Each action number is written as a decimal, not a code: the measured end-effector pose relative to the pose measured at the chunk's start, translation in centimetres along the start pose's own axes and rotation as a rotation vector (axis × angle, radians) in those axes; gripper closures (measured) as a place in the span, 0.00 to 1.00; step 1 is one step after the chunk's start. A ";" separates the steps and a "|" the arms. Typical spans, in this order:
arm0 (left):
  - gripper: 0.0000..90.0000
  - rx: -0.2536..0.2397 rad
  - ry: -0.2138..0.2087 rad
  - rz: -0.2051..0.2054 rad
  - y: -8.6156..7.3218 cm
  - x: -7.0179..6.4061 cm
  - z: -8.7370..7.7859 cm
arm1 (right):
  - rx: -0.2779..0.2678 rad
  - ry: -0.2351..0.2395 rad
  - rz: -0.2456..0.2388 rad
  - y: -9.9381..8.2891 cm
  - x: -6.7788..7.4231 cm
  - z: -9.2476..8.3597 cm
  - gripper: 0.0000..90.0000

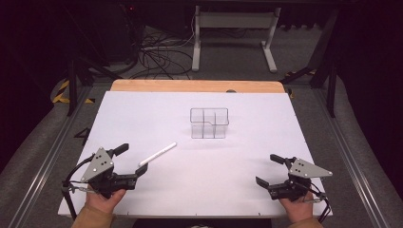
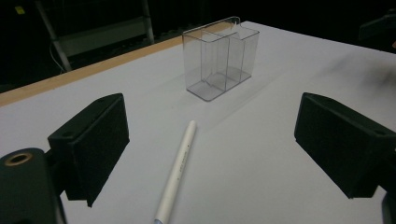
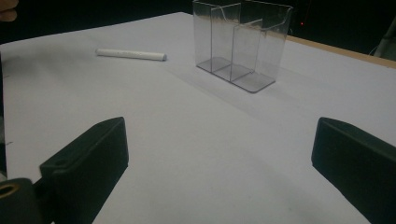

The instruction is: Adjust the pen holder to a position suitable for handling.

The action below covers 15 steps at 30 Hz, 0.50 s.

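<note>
A white pen [image 1: 158, 154] lies flat on the white table sheet [image 1: 199, 190], left of centre. My left gripper [image 1: 133, 159] is open, and the pen's near end lies between its jaws without touching them. In the left gripper view the pen [image 2: 176, 172] runs up the middle between the two black jaws. A clear plastic organiser [image 1: 209, 123] with several compartments stands upright and empty at mid table. My right gripper [image 1: 269, 168] rests open near the front right, with nothing between its jaws. The right gripper view shows the organiser [image 3: 240, 43] ahead and the pen [image 3: 131, 54] far left.
A wooden strip [image 1: 197, 86] edges the far side of the table. Beyond it are a white desk frame [image 1: 234, 35] and loose cables [image 1: 159, 57] on the floor. Metal rails [image 1: 45, 166] run along both sides of the table.
</note>
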<state>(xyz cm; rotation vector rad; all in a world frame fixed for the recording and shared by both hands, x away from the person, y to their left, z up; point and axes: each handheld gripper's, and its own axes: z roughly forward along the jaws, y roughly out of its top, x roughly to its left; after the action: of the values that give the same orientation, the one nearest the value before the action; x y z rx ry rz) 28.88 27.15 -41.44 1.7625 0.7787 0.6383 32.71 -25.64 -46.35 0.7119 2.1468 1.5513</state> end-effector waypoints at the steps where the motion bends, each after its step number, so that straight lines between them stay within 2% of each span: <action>1: 0.12 0.004 -0.001 0.000 0.2 0.0 0.1 | 0.001 -0.002 0.004 -0.1 -0.1 0.0 0.05; 7: 0.12 0.014 -0.016 0.015 1.3 0.4 0.9 | 0.002 -0.012 0.023 -0.5 -0.5 -0.3 0.05; 12: 0.12 0.019 -0.034 0.009 1.9 0.6 1.5 | 0.005 -0.008 0.048 -0.8 -0.8 -0.3 0.05; 15: 0.12 0.023 -0.042 0.005 2.1 0.7 1.9 | 0.012 -0.008 0.044 -0.8 -0.9 -0.1 0.05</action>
<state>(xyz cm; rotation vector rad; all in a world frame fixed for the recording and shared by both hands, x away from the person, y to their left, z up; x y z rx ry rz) 31.20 26.05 -39.94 1.7935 0.7552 0.5962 33.19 -26.46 -47.10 0.7731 2.1501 1.5558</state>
